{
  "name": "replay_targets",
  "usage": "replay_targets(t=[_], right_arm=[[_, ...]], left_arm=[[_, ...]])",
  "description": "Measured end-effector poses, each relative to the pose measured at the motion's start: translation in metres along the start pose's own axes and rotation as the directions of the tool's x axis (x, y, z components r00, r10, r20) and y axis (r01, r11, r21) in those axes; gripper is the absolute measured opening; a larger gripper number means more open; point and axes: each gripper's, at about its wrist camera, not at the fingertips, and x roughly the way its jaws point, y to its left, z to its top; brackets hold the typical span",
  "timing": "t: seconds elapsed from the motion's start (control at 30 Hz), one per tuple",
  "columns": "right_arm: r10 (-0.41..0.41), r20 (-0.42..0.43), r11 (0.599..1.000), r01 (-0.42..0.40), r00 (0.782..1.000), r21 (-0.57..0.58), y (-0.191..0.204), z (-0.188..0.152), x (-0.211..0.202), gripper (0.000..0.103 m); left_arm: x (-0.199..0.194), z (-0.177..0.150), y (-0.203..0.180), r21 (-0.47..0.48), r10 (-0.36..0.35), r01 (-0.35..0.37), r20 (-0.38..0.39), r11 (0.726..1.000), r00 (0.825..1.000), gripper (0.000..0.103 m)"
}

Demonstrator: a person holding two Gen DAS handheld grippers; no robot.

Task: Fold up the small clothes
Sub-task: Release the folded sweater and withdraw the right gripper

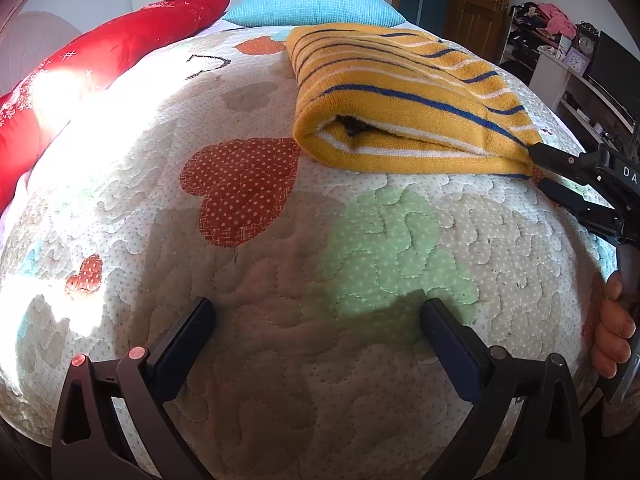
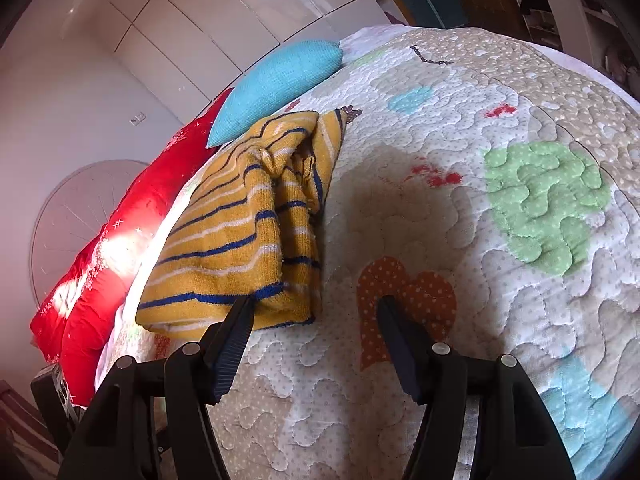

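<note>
The quilted bedspread (image 1: pixel 280 240) carries a red pillow (image 1: pixel 100 64) at ten o'clock and a blue cushion (image 1: pixel 316 4) at twelve. The yellow striped garment (image 1: pixel 400 96), already doubled over, lies at one o'clock. The right gripper (image 2: pixel 316 316) stands spread, one finger touching the garment's near corner. The left gripper (image 1: pixel 316 320) hangs spread, empty, over bare quilt. Judgement: a fold is just finished; next calls for regrasping an edge or withdrawal.
</note>
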Motion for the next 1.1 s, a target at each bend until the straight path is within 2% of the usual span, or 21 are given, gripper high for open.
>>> replay_targets(t=[0.1, 0.43, 1.1], right_arm=[[-0.013, 0.007, 1.0, 0.013, 1.0, -0.015, 0.001, -0.002, 0.0, 0.068], [-0.039, 0.03, 0.994, 0.042, 0.999, -0.099, 0.013, -0.005, 0.008, 0.078], [-0.025, 0.037, 0.993, 0.029, 0.999, -0.11, 0.013, -0.005, 0.01, 0.082]], left_arm=[[0.001, 0.0, 0.0, 0.006, 0.005, -0.005, 0.001, 1.0, 1.0, 0.103], [0.003, -0.001, -0.003, 0.01, 0.019, -0.019, 0.002, 1.0, 1.0, 0.103], [0.0, -0.004, -0.004, 0.012, 0.031, -0.031, 0.017, 0.999, 0.999, 0.103]])
